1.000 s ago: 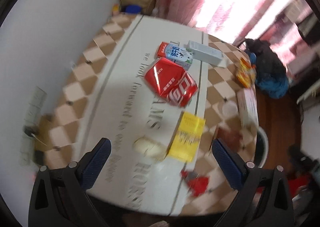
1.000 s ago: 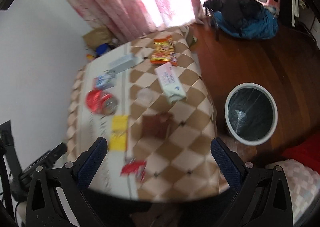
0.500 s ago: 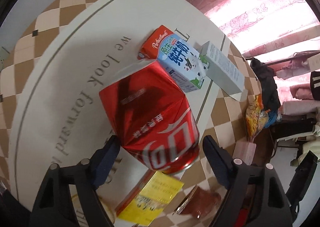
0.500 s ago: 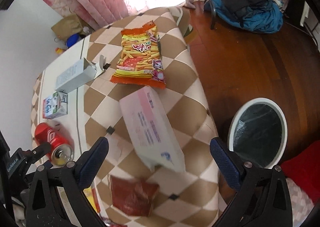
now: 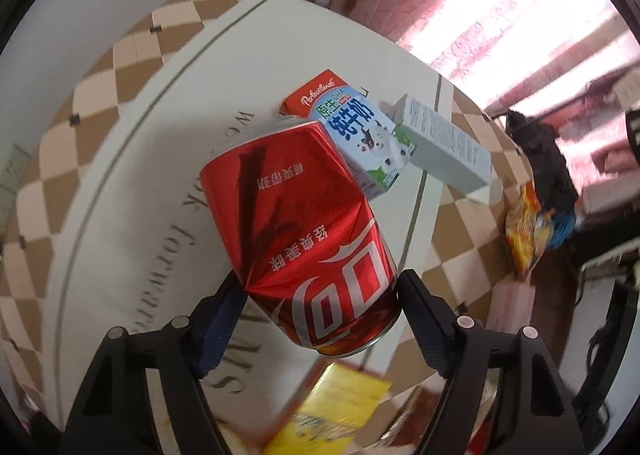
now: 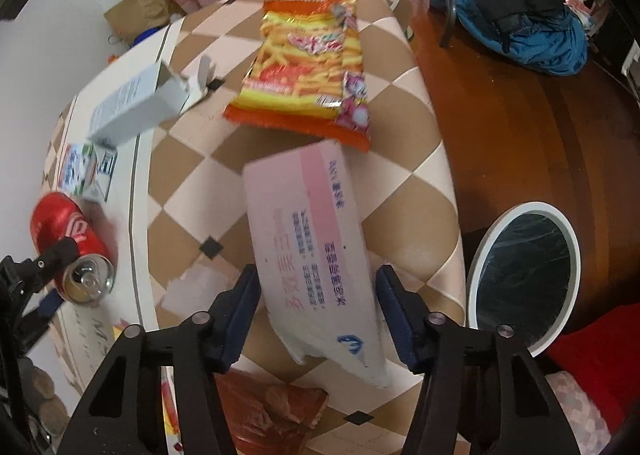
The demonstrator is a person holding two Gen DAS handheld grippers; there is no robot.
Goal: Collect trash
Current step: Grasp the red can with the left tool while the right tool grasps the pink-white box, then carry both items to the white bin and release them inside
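Note:
A dented red cola can (image 5: 308, 231) lies on the table. My left gripper (image 5: 320, 295) has closed around its open end, both pads touching its sides. The can also shows in the right wrist view (image 6: 66, 243) with the left gripper's finger on it. A pink and white tissue pack (image 6: 316, 255) lies on the checkered cloth. My right gripper (image 6: 316, 315) straddles its near end with the pads close to its sides; contact is unclear. A white bin with a black liner (image 6: 524, 271) stands on the floor at the right.
A milk carton (image 5: 356, 135), a pale open box (image 5: 444, 143), an orange snack bag (image 6: 308, 67), a yellow packet (image 5: 336, 411) and a brown wrapper (image 6: 272, 411) lie on the table (image 5: 132, 159). Blue and black clothes (image 6: 516, 7) sit on the wooden floor.
Both grippers dropped toward the table. The left closed in on the cola can. The right moved over the tissue pack and narrowed around its near end.

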